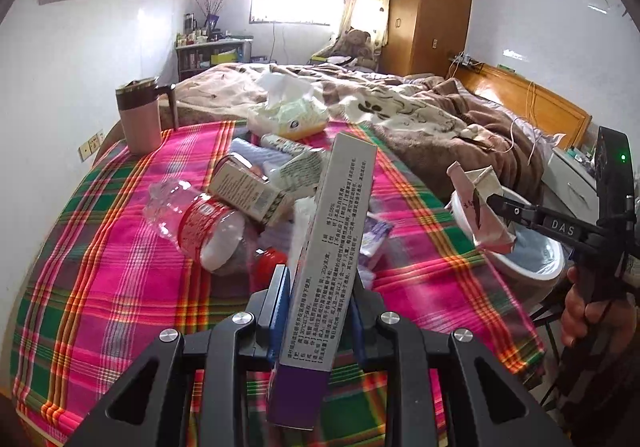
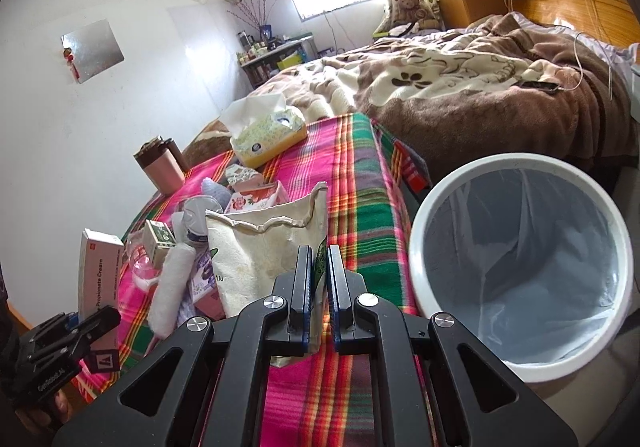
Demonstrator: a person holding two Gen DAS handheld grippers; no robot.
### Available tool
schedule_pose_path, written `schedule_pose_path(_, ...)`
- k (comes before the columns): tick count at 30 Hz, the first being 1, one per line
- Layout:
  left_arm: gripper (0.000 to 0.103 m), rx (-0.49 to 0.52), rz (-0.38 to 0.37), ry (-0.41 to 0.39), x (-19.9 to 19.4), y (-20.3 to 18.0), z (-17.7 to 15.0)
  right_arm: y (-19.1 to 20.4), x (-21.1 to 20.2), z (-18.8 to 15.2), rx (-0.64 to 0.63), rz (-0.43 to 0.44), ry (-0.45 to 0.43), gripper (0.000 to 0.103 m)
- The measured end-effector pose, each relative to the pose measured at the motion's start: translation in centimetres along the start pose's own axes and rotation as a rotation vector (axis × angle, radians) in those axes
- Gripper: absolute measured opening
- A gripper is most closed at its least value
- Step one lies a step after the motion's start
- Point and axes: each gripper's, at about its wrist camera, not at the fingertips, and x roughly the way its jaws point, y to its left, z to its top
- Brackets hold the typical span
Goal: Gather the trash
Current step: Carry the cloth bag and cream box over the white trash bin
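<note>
My left gripper is shut on a long grey and purple carton, which stands up between the jaws above the plaid-covered table. In the right wrist view this carton and the left gripper show at the lower left. My right gripper is shut on a crumpled beige paper bag, just left of the white lined bin. From the left wrist view the right gripper holds the bag at the bin's rim.
A litter pile lies mid-table: a crushed clear bottle, small cartons, wrappers. A tissue pack and a pink mug stand at the far side. A bed with a brown blanket lies beyond. A hand grips the right handle.
</note>
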Motion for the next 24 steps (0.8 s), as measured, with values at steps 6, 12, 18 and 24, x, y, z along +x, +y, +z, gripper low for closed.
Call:
schedule_pose_path(6,0.027,0.014,-0.028,-0.027,-0.3,-3.1,0.8,-1.5,-2.6,0.3,0.005,-0.038,-0.061,0.007)
schedule_pose_path(12,0.027,0.043,-0.079,-0.035,0.3,-6.6,1.5,-3.6,-4.5,0.7,0.026,-0.092,-0.108,0.007)
schedule_pose_path(18,0.027,0.079,-0.141,-0.023,2.1,-10.9,2.6,-5.9,-5.9,1.2,0.051,-0.153,-0.143,0.007)
schedule_pose_path(24,0.027,0.103,-0.198,-0.006,4.1,-14.4,3.6,-8.2,-6.0,1.5,0.072,-0.235,-0.149,0.007)
